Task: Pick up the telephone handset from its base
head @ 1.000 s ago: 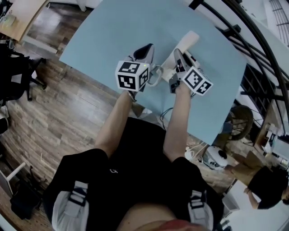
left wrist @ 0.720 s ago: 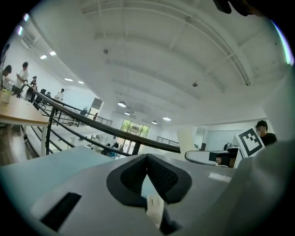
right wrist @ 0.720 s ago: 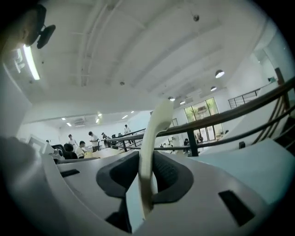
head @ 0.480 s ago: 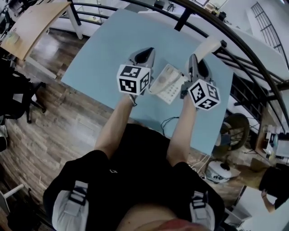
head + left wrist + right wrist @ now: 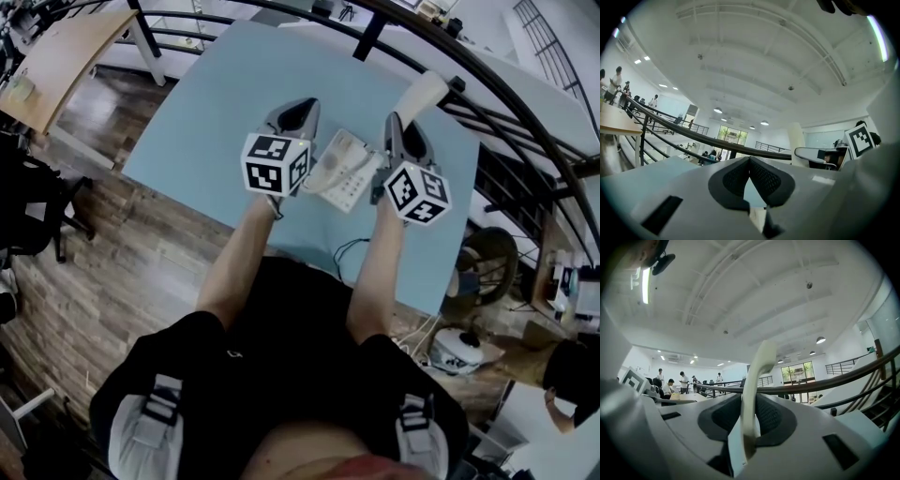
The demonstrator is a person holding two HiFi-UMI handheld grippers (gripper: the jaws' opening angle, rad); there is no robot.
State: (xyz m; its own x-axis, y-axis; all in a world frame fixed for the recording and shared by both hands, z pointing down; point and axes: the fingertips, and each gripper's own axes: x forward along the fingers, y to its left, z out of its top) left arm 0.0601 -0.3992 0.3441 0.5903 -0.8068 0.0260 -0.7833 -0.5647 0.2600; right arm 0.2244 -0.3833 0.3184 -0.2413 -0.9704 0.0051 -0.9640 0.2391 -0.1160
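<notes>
The cream telephone handset is clamped in my right gripper and sticks out past its jaws toward the table's far edge. In the right gripper view the handset stands upright between the dark pads, and the right gripper is shut on it. The cream telephone base, keypad showing, lies on the blue table between the two grippers. My left gripper is held level to the left of the base. In the left gripper view the left gripper has its tips together with nothing between them.
A dark curved railing runs just beyond the table's far and right edges. A thin black cable hangs at the near table edge. A wooden desk stands at upper left and a black chair on the wood floor at left.
Both grippers have risen. The right one has carried the handset up and away from the base, whose keypad has come into view between them.
</notes>
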